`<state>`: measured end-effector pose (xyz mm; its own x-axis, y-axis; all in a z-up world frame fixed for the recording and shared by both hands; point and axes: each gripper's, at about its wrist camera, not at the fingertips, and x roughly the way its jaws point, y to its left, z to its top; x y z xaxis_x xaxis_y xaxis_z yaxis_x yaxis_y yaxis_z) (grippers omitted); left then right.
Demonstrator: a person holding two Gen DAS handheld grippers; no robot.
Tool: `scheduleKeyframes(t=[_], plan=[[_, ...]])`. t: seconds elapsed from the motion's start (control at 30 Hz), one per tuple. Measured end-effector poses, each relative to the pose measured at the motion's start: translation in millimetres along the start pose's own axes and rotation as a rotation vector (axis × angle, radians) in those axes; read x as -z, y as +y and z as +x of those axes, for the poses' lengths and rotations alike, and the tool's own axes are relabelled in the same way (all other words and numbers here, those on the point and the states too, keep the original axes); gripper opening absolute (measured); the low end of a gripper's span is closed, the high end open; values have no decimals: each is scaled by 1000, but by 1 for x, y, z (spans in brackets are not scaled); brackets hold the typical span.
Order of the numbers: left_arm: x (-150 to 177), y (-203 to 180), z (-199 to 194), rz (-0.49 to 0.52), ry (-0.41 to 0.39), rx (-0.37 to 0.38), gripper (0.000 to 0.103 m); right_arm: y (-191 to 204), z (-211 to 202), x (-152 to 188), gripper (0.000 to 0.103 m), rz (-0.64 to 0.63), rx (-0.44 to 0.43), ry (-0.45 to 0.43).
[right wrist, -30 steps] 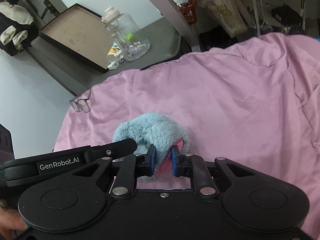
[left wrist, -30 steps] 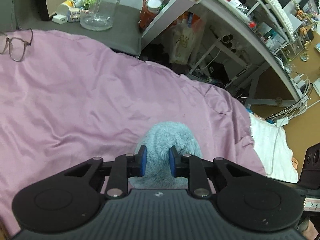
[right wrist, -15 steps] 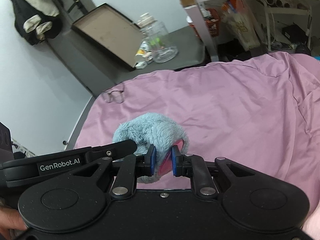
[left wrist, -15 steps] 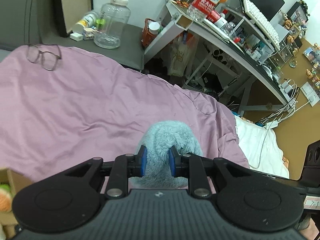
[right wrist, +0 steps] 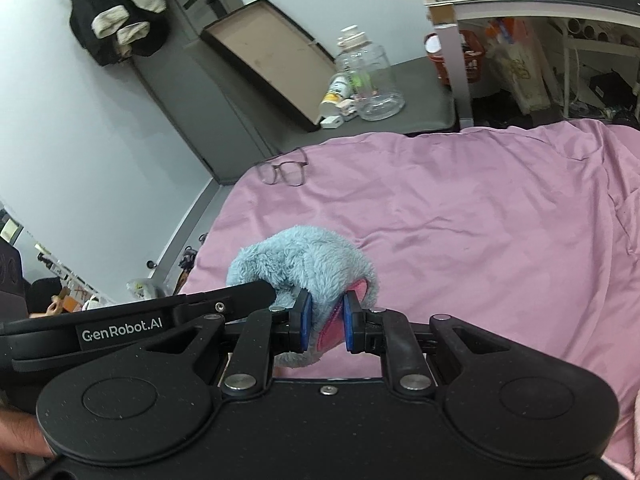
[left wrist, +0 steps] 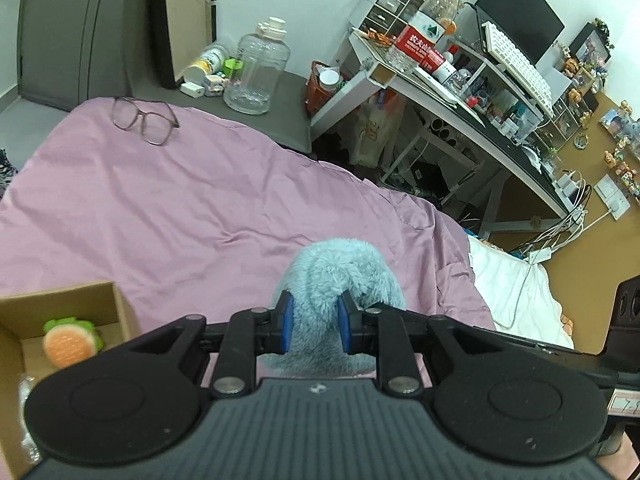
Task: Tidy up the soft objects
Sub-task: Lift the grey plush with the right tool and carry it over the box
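Both grippers — left gripper point(left wrist: 314, 326), right gripper point(right wrist: 324, 326) — pinch the blue plush point(left wrist: 340, 276), its lower part hidden

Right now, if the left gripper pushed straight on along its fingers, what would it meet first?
The left gripper already pinches the blue plush toy; beyond it, probably the pink bedsheet, though depth is unclear.

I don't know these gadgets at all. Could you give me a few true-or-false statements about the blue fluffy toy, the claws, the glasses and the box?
1. Both claws pinch the blue fluffy toy. True: the left claw and the right claw are each shut on it.
2. The glasses lie inside the cardboard box. False: they lie on the pink bedspread.
3. The box holds a green and orange soft toy. True.
4. The big clear jug stands on the bedspread. False: it stands on the grey surface beyond it.
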<state>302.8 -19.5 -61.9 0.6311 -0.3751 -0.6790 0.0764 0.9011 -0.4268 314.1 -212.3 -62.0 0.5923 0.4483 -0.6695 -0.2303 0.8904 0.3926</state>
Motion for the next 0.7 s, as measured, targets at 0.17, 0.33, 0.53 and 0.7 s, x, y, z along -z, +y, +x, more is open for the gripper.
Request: scheduleKeyframes(t=[0.17, 0.33, 0.53, 0.7], plan=[[9, 16, -20, -13, -14, -6, 22, 22, 1, 11, 16, -24, -13, 9], [17, 39, -37, -34, -21, -14, 22, 46, 8, 23, 16, -52, -27, 26], [25, 70, -54, -56, -26, -21, 22, 74, 20, 36, 16, -81, -41, 51], [32, 94, -61, -83, -28, -23, 22, 92, 31, 44, 16, -109, -42, 73]])
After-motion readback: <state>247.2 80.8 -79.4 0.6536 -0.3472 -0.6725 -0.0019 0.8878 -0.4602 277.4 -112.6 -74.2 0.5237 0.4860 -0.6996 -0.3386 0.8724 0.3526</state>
